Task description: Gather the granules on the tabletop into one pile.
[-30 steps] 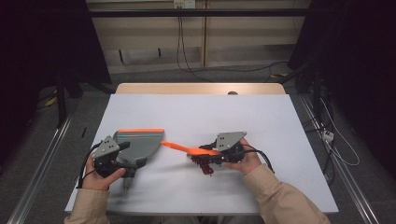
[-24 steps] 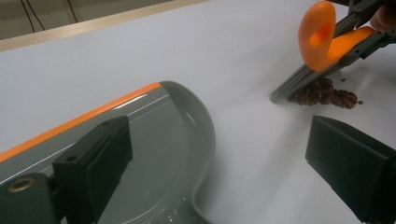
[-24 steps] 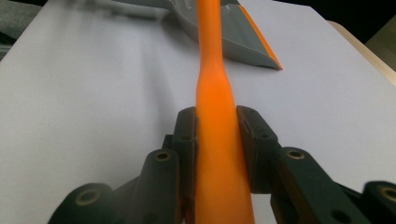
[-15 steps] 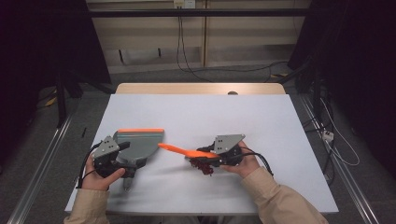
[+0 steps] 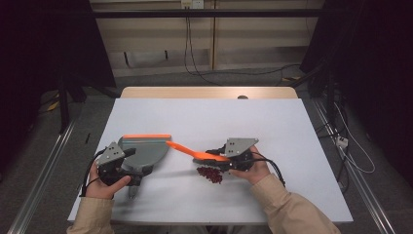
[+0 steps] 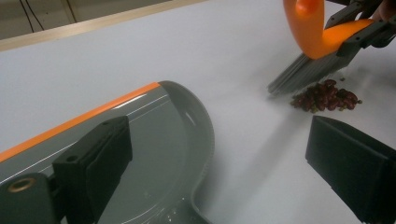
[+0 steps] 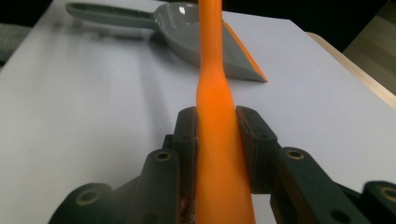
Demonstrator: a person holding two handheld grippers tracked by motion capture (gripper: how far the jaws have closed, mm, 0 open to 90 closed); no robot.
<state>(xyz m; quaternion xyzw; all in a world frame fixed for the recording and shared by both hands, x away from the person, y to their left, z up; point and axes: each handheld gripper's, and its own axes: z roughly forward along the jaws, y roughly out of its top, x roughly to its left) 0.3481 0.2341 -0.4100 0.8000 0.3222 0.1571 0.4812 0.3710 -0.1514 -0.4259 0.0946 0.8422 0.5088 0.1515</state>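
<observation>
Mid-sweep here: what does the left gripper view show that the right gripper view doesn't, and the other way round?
Left gripper view: the brush's grey bristles resting on the table beside a small pile of dark red bits, and the left tongs standing open, nothing between them.

Right gripper view: the right tongs shut on the brush's orange handle, and the dustpan's handle lying on the table.

Both: the grey dustpan with its orange edge, and the white table.
</observation>
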